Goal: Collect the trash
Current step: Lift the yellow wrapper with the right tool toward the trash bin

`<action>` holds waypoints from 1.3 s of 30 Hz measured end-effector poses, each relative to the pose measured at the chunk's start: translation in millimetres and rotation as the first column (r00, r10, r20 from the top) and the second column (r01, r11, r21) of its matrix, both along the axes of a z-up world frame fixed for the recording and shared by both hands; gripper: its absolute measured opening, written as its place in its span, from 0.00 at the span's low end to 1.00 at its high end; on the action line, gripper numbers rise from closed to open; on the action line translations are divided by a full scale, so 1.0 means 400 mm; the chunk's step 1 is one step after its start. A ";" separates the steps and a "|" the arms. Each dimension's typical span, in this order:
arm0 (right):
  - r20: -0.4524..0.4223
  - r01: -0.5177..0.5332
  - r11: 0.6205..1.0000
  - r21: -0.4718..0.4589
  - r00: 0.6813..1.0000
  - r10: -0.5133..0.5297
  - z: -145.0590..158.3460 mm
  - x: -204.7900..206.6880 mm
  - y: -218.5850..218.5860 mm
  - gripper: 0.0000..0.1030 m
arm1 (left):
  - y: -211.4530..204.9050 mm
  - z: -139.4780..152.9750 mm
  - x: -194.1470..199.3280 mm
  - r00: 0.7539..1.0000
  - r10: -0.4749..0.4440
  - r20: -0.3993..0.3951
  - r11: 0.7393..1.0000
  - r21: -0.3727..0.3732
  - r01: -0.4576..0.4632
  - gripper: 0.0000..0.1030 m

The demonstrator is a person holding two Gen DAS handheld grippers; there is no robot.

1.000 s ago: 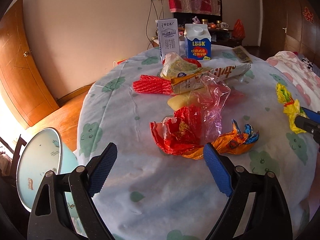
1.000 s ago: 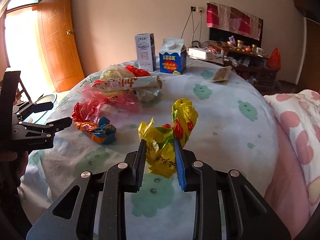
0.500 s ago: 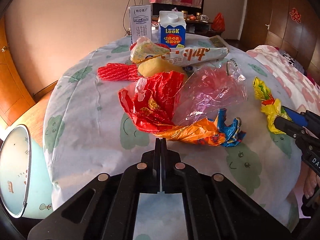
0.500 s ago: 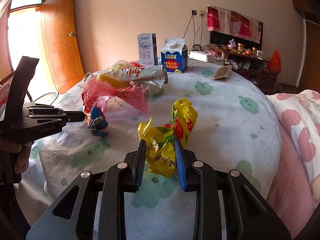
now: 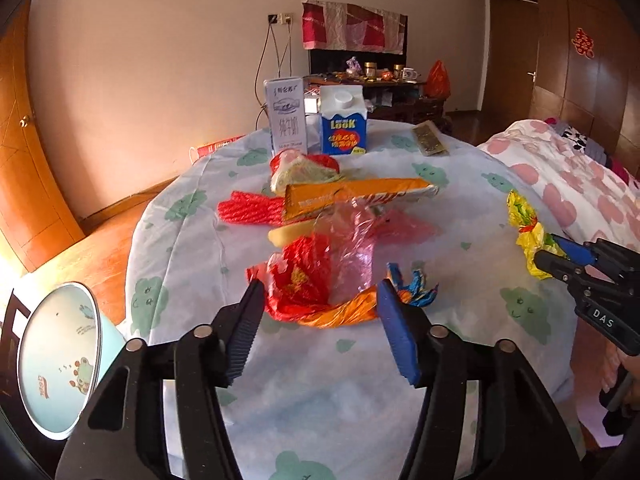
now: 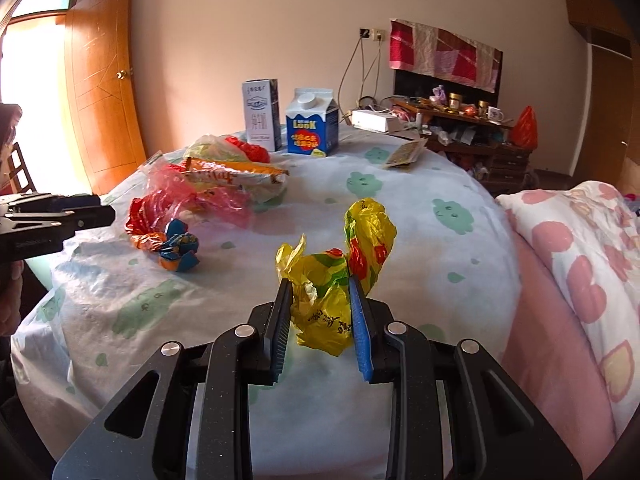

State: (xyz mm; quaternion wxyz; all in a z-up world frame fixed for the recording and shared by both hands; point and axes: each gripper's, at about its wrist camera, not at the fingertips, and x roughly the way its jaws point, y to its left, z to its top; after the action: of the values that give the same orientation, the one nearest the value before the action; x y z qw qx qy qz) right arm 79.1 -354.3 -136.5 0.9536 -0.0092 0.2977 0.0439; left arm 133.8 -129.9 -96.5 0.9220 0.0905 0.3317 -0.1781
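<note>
My right gripper is clamped on 1 crumpled yellow plastic bag, which sits on the round table's pale cloth with green prints. My left gripper is spread wide, its 2 pads either side of a red, orange and blue foil wrapper bundle without touching it. Behind stand 2 milk cartons: 1 tall white, 1 blue gable-top.

Left tool spread wide over the wrapper heap

Its fingers bracket the red-and-orange wrappers on the surface; at three o'clock the right tool pinches a yellow bag; two cartons stand at twelve.
</note>
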 end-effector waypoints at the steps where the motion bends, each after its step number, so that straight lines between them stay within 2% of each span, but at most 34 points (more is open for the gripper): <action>1: 0.000 0.008 1.000 0.001 1.000 -0.008 -0.001 0.003 -0.007 0.28 | -0.016 0.002 0.005 1.000 -0.014 0.003 1.000 0.001 0.014 0.57; 4: -0.001 0.039 0.999 0.019 0.999 -0.039 -0.004 0.008 -0.035 0.28 | -0.061 -0.010 0.037 0.999 -0.032 0.015 0.999 0.019 0.032 0.57; 5: -0.001 0.042 0.999 0.024 0.999 -0.042 -0.004 0.008 -0.038 0.28 | -0.071 -0.019 0.053 1.000 -0.029 0.009 0.999 0.025 0.029 0.52; 6: 0.002 0.042 0.999 0.026 0.999 -0.042 -0.002 0.008 -0.039 0.28 | -0.078 -0.030 0.071 0.999 -0.034 -0.007 0.999 0.023 0.034 0.43; 7: 0.005 0.039 0.999 0.026 0.999 -0.039 -0.001 0.007 -0.039 0.28 | -0.084 -0.040 0.089 0.998 -0.045 -0.034 0.999 0.021 0.046 0.16; 8: 0.010 0.033 0.999 0.027 0.999 -0.033 0.002 0.005 -0.035 0.28 | -0.085 -0.046 0.103 0.997 -0.046 -0.059 0.999 0.017 0.047 0.05; 10: 0.019 0.024 0.999 0.031 1.000 -0.024 0.008 0.002 -0.033 0.28 | -0.075 -0.033 0.106 0.998 -0.035 -0.058 0.999 -0.008 0.035 0.03; 14: 0.042 0.005 0.999 0.044 0.999 -0.006 0.027 -0.001 -0.020 0.28 | -0.028 0.031 0.083 1.000 -0.005 0.007 0.999 -0.051 0.005 0.01; 21: 0.065 -0.058 0.998 0.028 0.996 0.056 0.062 0.006 0.051 0.28 | 0.089 0.114 0.044 0.992 0.099 0.081 0.992 -0.083 -0.092 0.01; 28: 0.098 -0.157 0.987 0.020 0.983 0.154 0.102 0.019 0.147 0.28 | 0.211 0.086 0.014 0.980 0.191 0.056 0.981 -0.033 -0.190 0.01; 39: 0.111 -0.292 0.956 -0.007 0.950 0.291 0.122 0.080 0.333 0.28 | 0.384 0.043 -0.002 0.947 0.319 0.020 0.947 -0.041 -0.318 0.01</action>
State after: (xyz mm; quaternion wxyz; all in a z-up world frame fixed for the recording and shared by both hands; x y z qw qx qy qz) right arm 111.0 -221.3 -87.9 0.9517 -0.0511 0.2396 0.1852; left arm 133.1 23.9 -79.3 0.9444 0.0209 0.3266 -0.0317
